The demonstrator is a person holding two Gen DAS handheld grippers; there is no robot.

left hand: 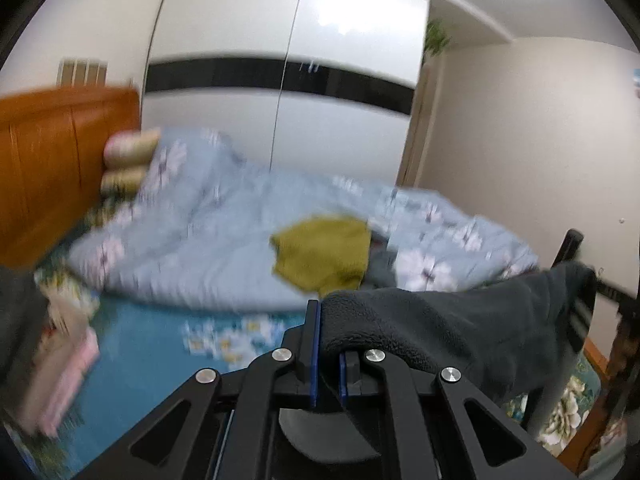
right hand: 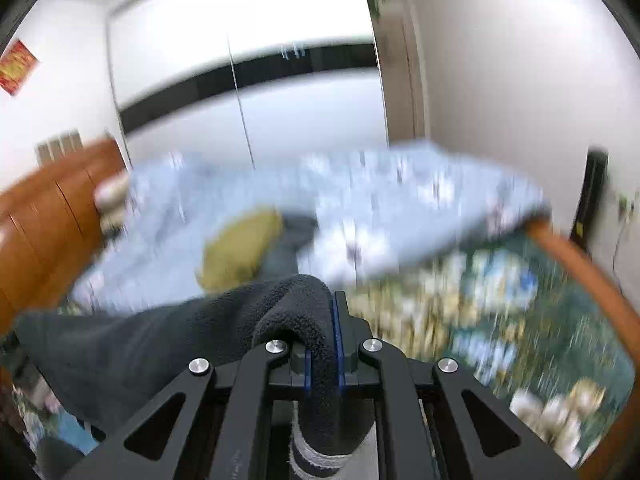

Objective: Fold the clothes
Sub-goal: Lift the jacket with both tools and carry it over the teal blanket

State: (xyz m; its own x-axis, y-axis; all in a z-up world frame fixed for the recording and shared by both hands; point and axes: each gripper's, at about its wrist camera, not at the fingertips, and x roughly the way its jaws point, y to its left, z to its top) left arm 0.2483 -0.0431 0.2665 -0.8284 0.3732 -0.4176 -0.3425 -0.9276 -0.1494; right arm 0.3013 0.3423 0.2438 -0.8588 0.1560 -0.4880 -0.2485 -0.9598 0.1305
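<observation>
Above the bed, both grippers up, frames blurred.
Left gripper [left hand: 326,344]: jaws clamped on one end of the dark grey fleece garment [left hand: 460,328]; cloth runs off to the right.
Right gripper [right hand: 322,340]: jaws pinched on the other end of the garment [right hand: 160,340]; cloth runs off to the left, fold bunched between the blue pads.
Garment: hangs in the air between the two grippers.
Beyond: olive-yellow cloth [left hand: 324,252] lies on light blue floral quilt [left hand: 200,220].
Under quilt: teal floral sheet [left hand: 140,340].
Left side: wooden headboard [left hand: 52,168].
Far: white wardrobe [left hand: 280,40] with black band.
</observation>
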